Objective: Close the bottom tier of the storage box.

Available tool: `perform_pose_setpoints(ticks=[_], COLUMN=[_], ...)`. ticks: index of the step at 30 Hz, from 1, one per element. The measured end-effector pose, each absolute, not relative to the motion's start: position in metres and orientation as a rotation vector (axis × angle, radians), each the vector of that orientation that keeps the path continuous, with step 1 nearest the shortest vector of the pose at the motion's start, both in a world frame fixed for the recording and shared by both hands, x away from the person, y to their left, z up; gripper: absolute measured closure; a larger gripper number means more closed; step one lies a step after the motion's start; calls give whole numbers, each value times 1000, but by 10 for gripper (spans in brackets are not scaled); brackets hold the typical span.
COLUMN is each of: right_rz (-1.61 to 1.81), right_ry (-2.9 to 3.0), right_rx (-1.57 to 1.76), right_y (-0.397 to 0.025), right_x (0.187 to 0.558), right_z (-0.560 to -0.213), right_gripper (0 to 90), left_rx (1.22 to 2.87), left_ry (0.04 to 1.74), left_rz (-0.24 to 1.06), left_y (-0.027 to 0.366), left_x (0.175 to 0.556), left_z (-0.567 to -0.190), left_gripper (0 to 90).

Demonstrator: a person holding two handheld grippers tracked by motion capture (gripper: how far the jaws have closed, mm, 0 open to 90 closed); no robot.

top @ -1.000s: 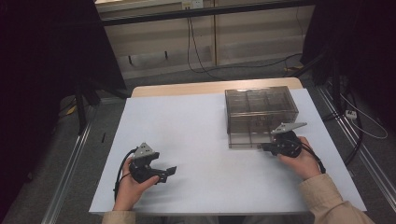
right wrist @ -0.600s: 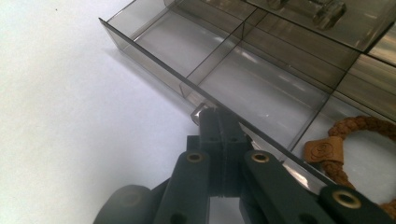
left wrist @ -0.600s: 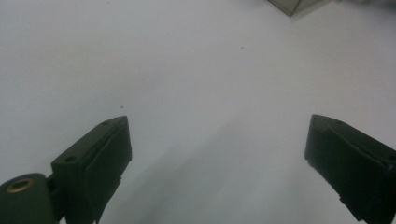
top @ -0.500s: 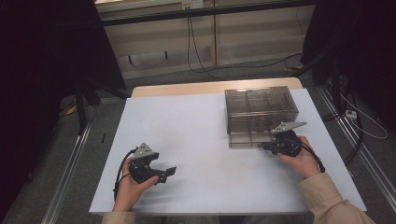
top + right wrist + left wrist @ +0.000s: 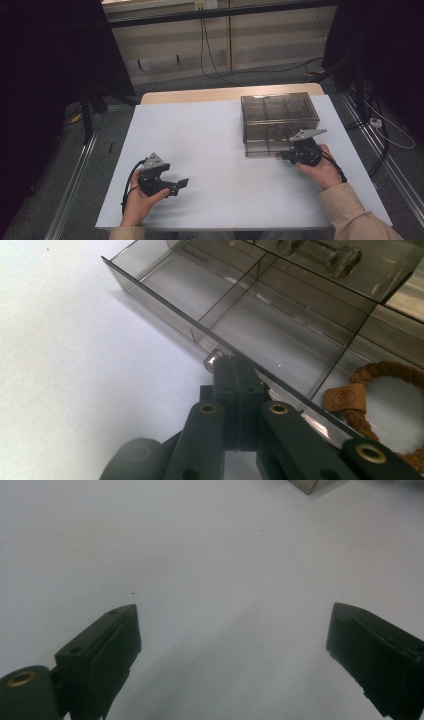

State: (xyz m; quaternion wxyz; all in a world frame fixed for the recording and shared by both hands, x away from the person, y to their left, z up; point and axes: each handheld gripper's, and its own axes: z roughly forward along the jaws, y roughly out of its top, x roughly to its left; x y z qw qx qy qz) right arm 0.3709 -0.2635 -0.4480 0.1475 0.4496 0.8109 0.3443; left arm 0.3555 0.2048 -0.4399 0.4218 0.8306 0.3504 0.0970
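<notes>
Drawer (image 5: 260, 315) of the smoky clear organizer box (image 5: 279, 116) at the bench's (image 5: 210, 150) far right is partly pulled out, braided brown cord (image 5: 385, 390) visible in one compartment; more pulling likely left. Right gripper (image 5: 235, 371) is clamped tight on the drawer's small clear knob (image 5: 214, 359). Left gripper (image 5: 232, 645) rests jaws wide apart, holding nothing, over bare bench at near left.

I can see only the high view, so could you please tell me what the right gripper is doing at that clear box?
Observer: The right gripper is shut on the drawer knob of a pulled-out drawer.
Operator: Is anything inside?
Observer: A brown braided cord lies in one compartment; the nearer two look bare.
Operator: And the left gripper?
Observer: The left gripper is open over the white tabletop, holding nothing.
</notes>
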Motion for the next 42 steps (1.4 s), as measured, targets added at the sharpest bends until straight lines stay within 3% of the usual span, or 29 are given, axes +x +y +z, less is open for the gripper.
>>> perform_pose_setpoints(ticks=[42], right_rz=[988], right_ry=[2272], right_rx=[1316], right_y=[-265], right_x=[385], right_z=[-450], right_gripper=[900], left_rx=[2081], left_ry=[877], left_rz=[248], left_y=[206], left_x=[356], left_z=[-440], left_gripper=[74])
